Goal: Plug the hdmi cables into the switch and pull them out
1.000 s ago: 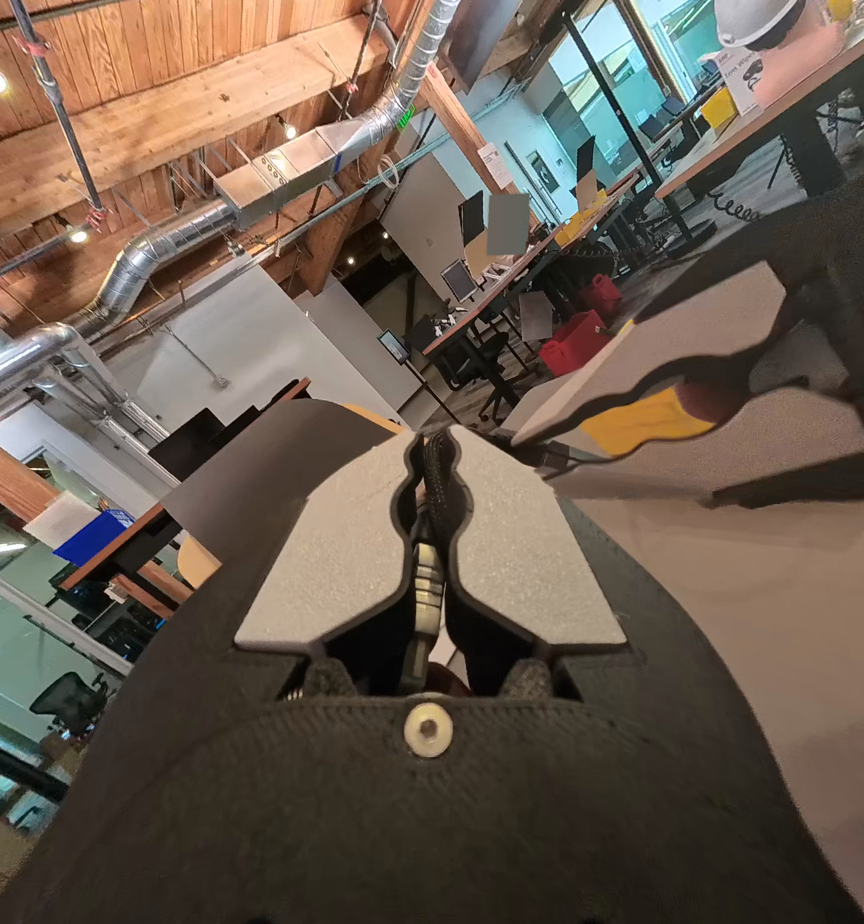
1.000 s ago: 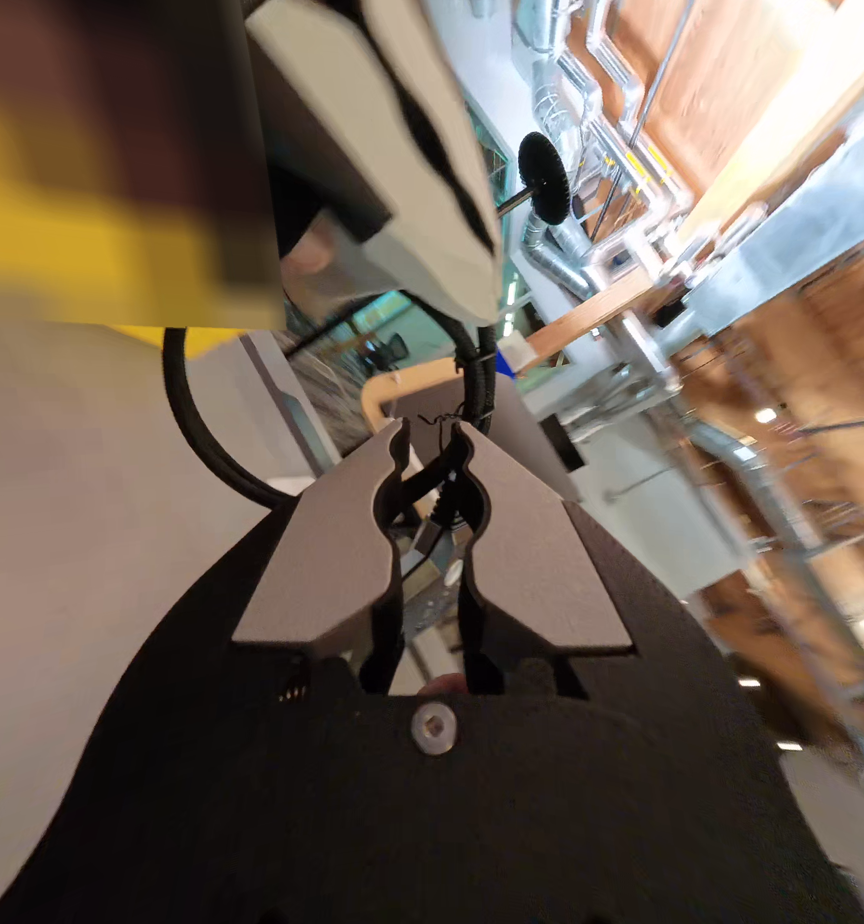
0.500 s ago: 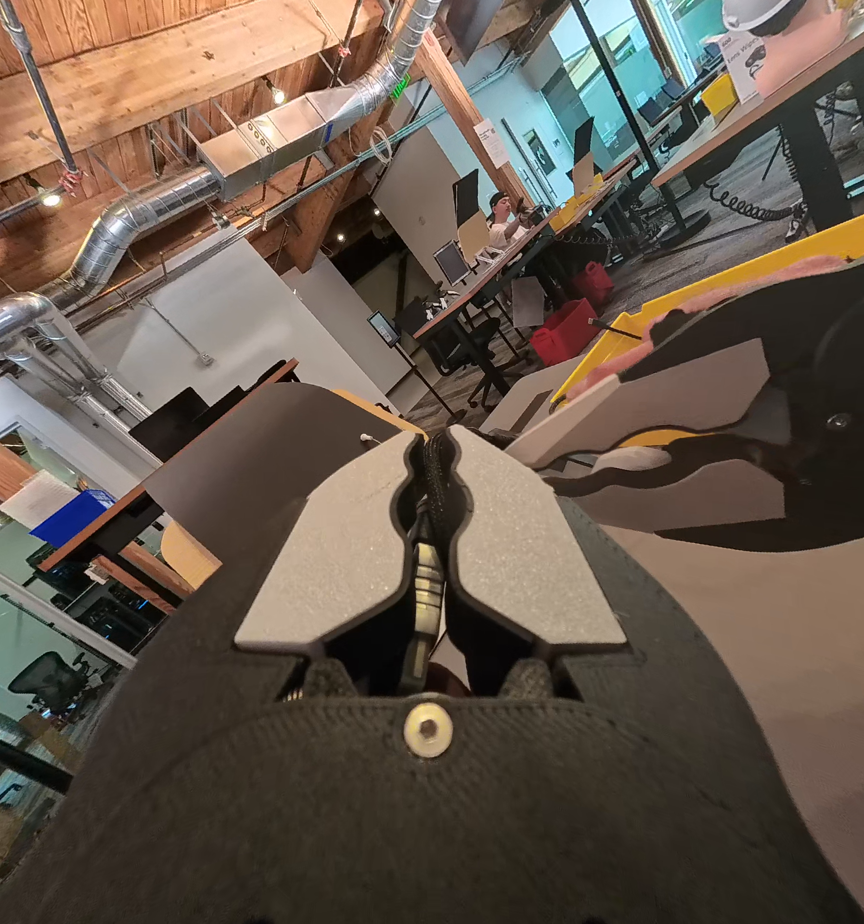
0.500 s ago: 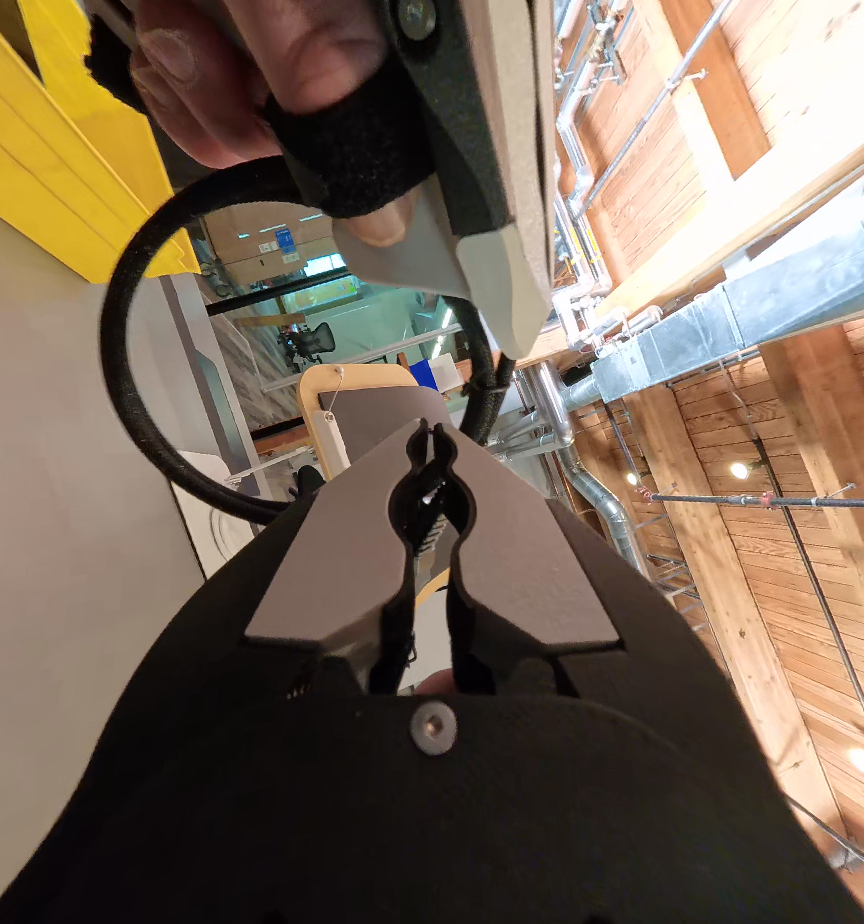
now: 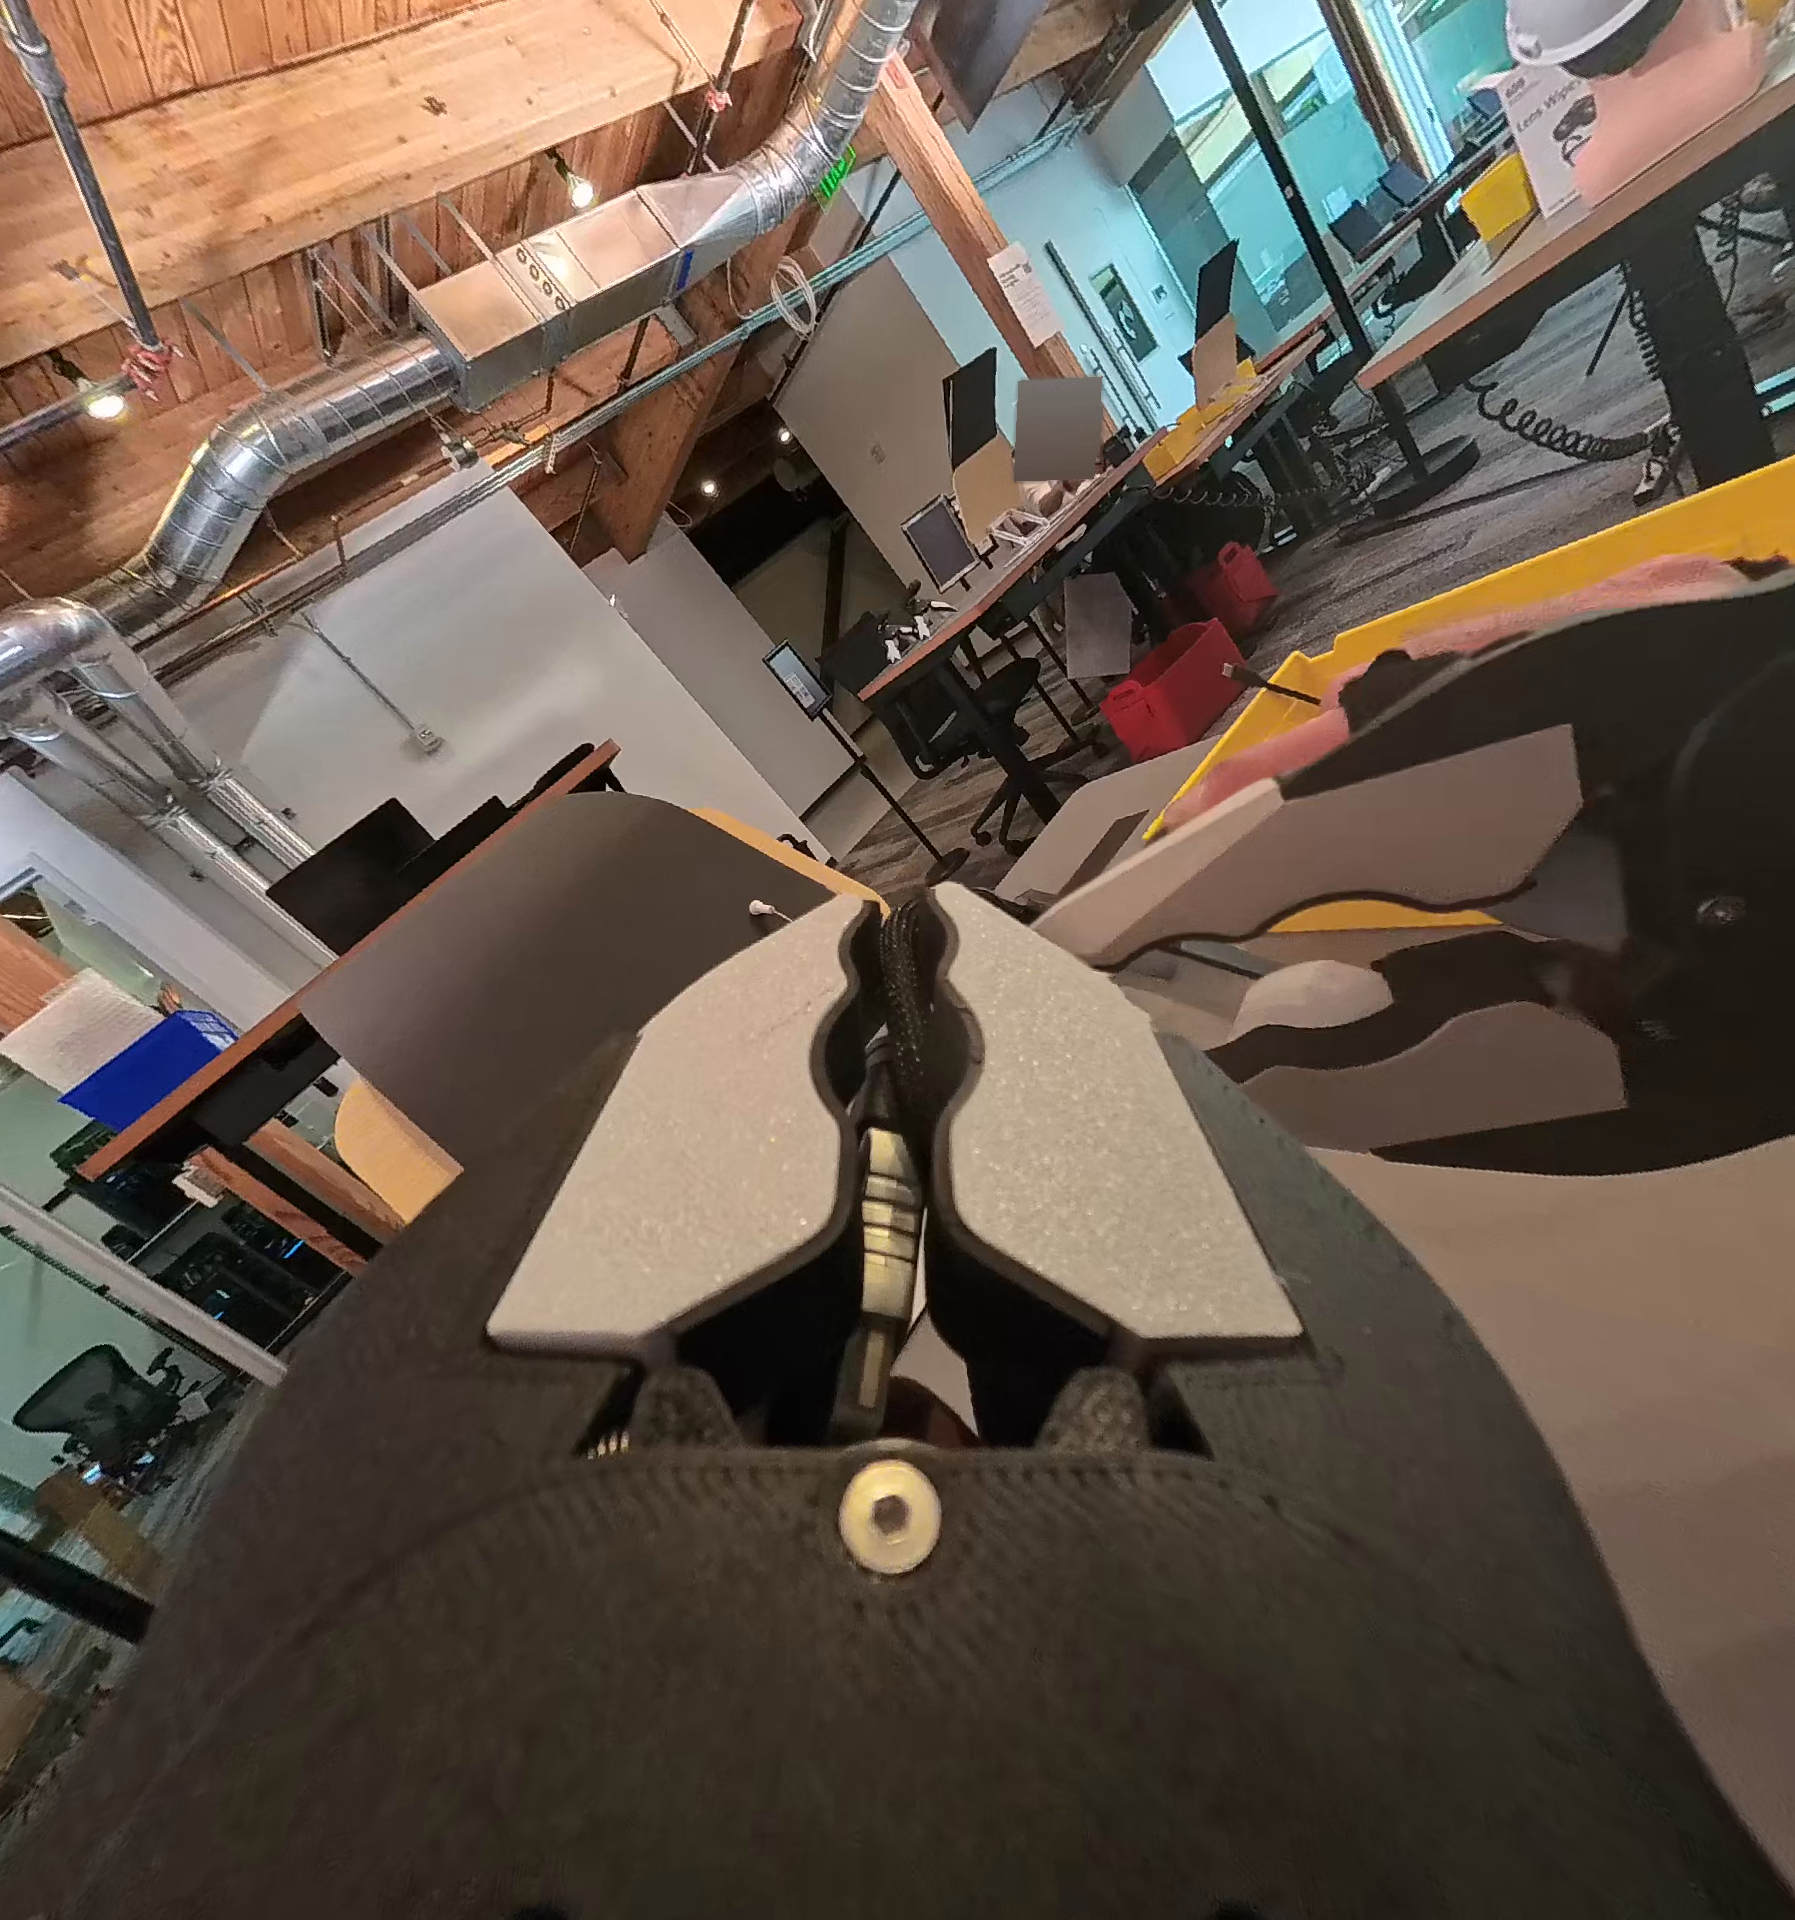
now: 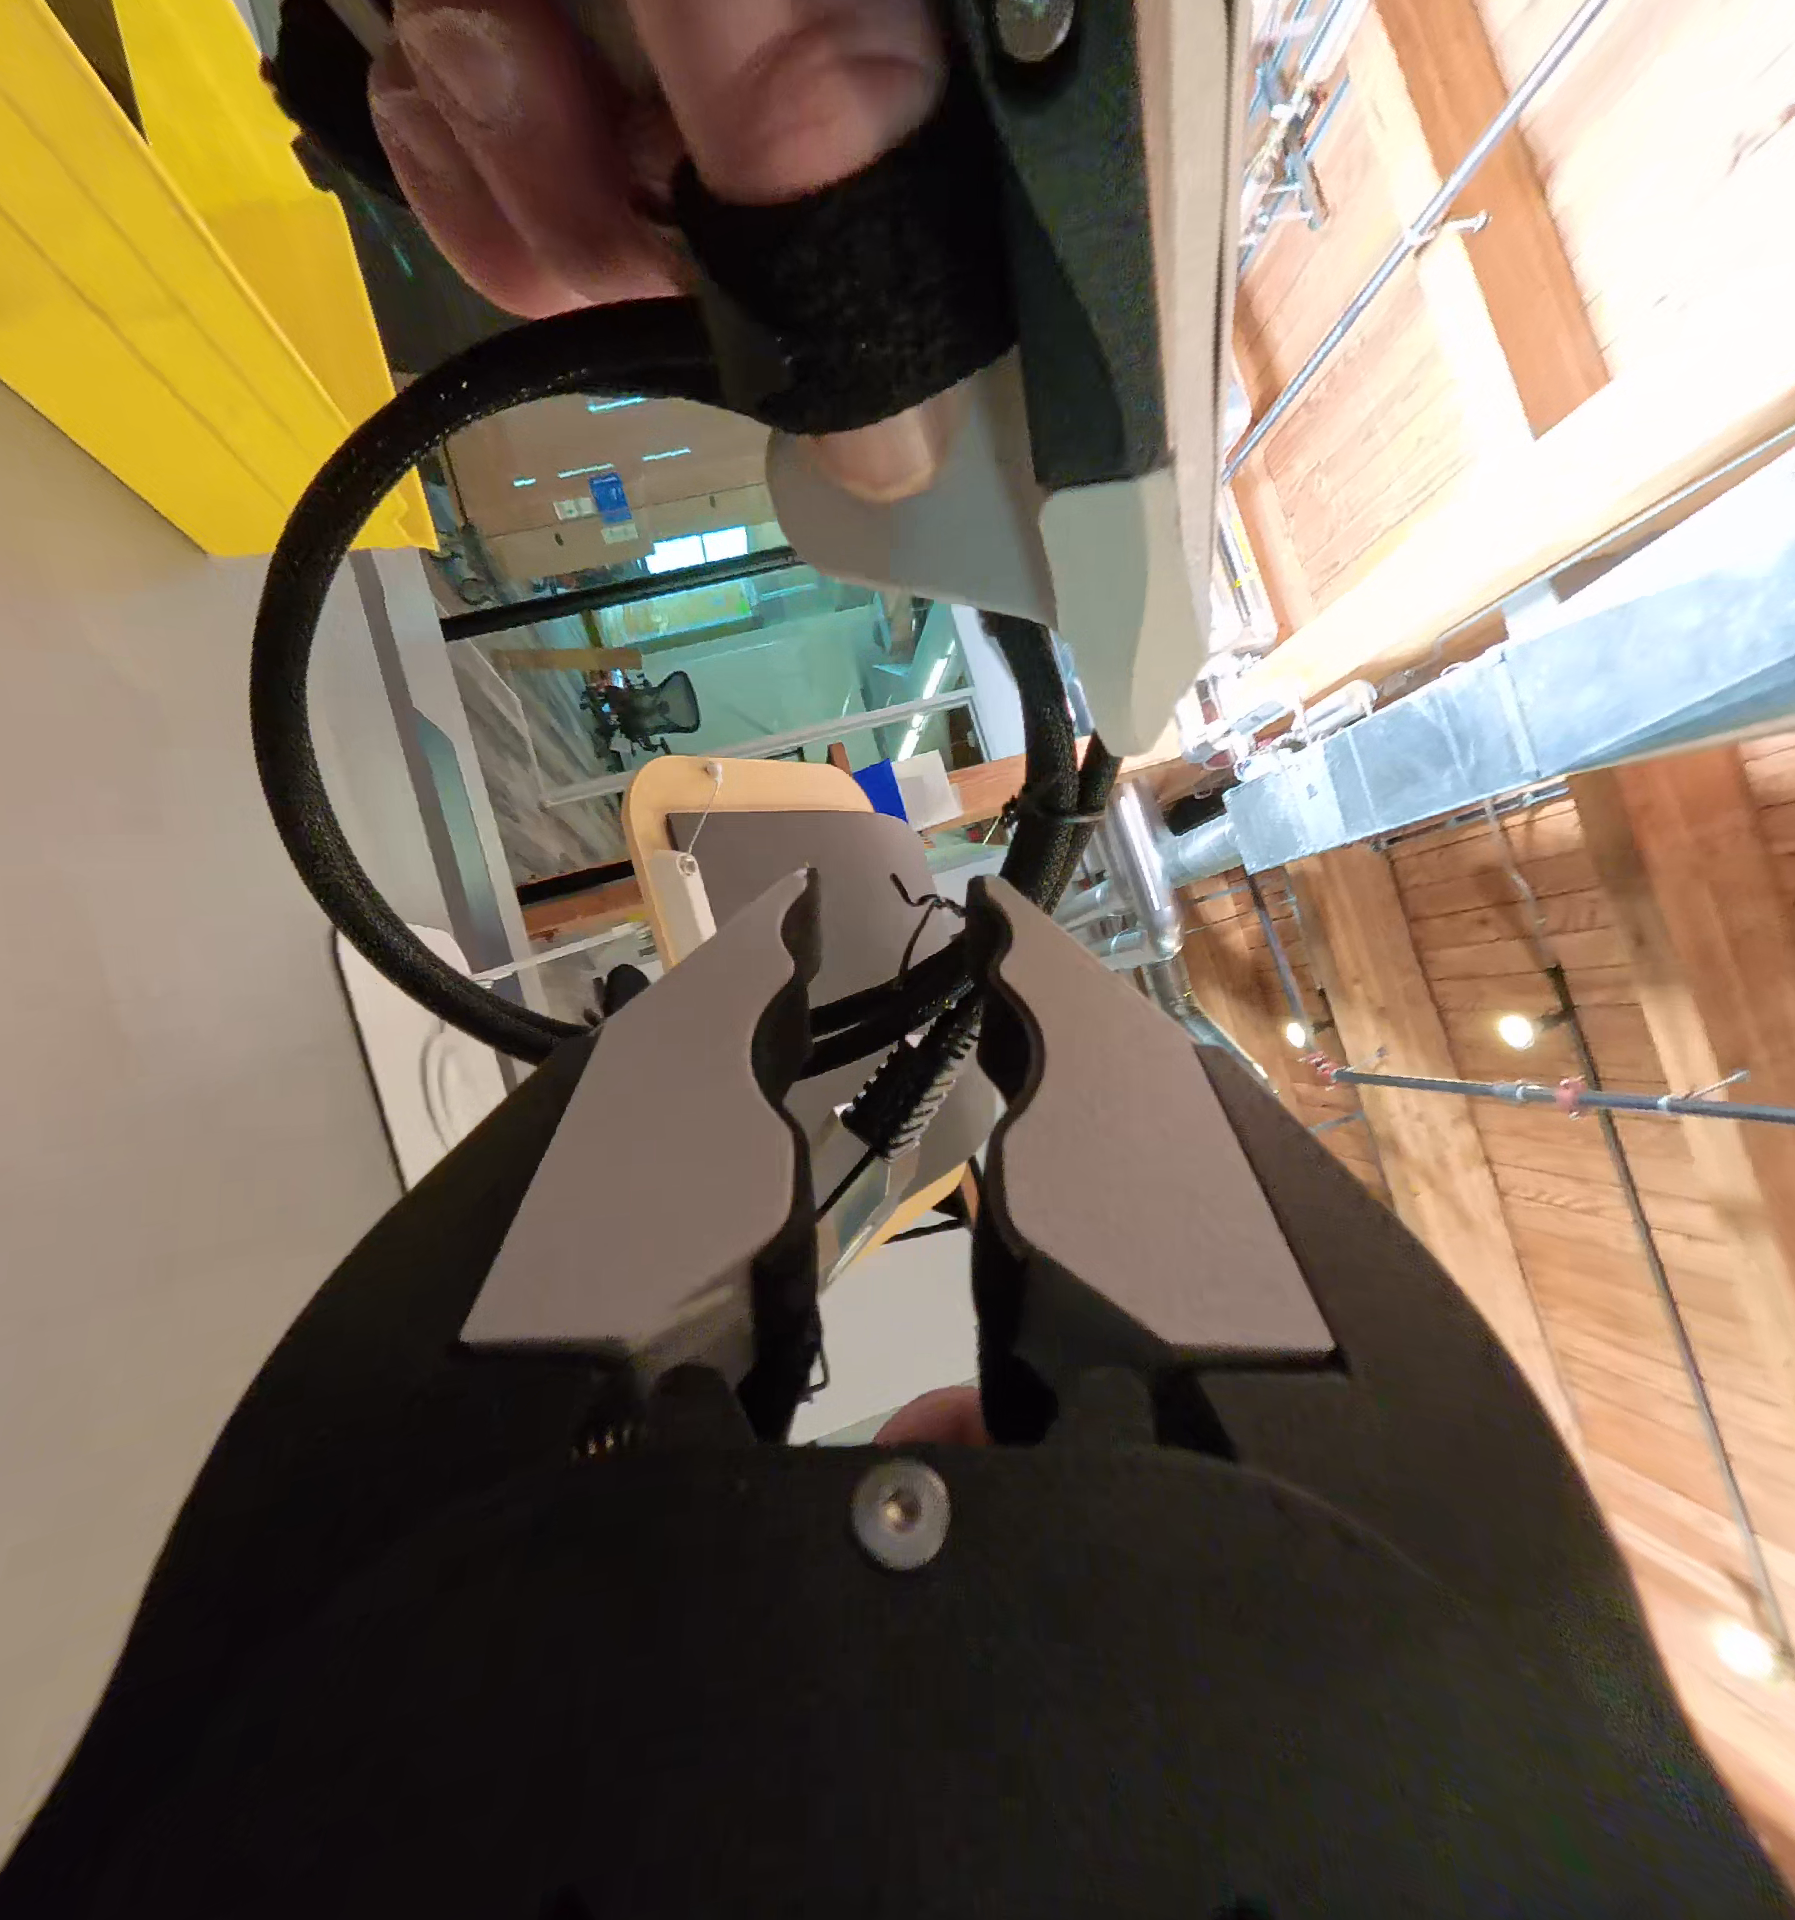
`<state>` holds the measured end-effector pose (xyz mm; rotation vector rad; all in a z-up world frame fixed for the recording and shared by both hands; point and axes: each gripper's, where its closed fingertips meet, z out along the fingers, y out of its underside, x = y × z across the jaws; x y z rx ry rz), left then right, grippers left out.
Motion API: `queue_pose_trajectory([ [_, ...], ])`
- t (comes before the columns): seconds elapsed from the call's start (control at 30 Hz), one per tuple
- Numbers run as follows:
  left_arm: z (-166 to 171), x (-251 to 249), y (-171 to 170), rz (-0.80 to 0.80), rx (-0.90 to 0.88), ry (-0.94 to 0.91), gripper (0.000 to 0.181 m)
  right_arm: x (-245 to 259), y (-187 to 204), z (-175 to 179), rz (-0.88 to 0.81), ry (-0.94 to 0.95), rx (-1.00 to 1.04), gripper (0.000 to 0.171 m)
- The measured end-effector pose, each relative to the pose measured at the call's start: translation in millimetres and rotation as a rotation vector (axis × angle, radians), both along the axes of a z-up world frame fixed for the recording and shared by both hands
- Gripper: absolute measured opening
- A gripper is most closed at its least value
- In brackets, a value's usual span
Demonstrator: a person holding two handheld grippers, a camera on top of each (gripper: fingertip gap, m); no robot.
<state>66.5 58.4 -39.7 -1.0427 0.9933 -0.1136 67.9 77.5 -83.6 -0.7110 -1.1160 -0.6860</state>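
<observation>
We are seeing the left tool point(image 5: 908, 920) clamping its grey pads nearly together on a black braided hdmi cable point(image 5: 903, 997), with the cable's metal plug point(image 5: 888, 1236) lying back between the fingers toward the camera. The tool is pointing across an open office, above a pale counter point(image 5: 1599, 1351).

The right tool point(image 6: 898, 894) is standing part open, a clear gap between its pads. A braided cable end with a shiny plug point(image 6: 877, 1184) is lying in that gap, touching the right-hand pad; we cannot tell whether it is being gripped or only resting there. From it the cable is running out in a wide loop point(image 6: 290, 665) up to the left tool, which is showing at the top of the right wrist view with a person's fingers point(image 6: 519, 156) on it.

A yellow bin point(image 6: 124, 312) is sitting just beside the loop. We are not finding the switch in either view.
</observation>
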Motion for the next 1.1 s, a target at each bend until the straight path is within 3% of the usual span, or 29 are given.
queue_pose_trajectory([
  [0.23, -1, 1, -1, -0.001, -0.008, 0.000, 0.005, 2, 2, 8, 0.006, -0.011, 0.043, 0.006],
  [0.5, 2, -2, -1, 0.002, 0.003, -0.017, 0.005, 8, -5, 16, 0.114, 0.217, -0.135, 0.000],
  [0.73, 6, -2, -5, -0.010, 0.015, -0.044, 0.005, 20, -11, 23, 0.431, 0.753, -0.577, 0.000],
  [0.87, 7, -1, -9, -0.015, 0.032, -0.045, 0.005, 25, -11, 24, 0.703, 1.131, -0.924, 0.000],
  [1.1, 8, -1, -11, -0.009, 0.059, -0.039, 0.006, 28, -13, 25, 0.905, 1.386, -1.156, 0.000],
])
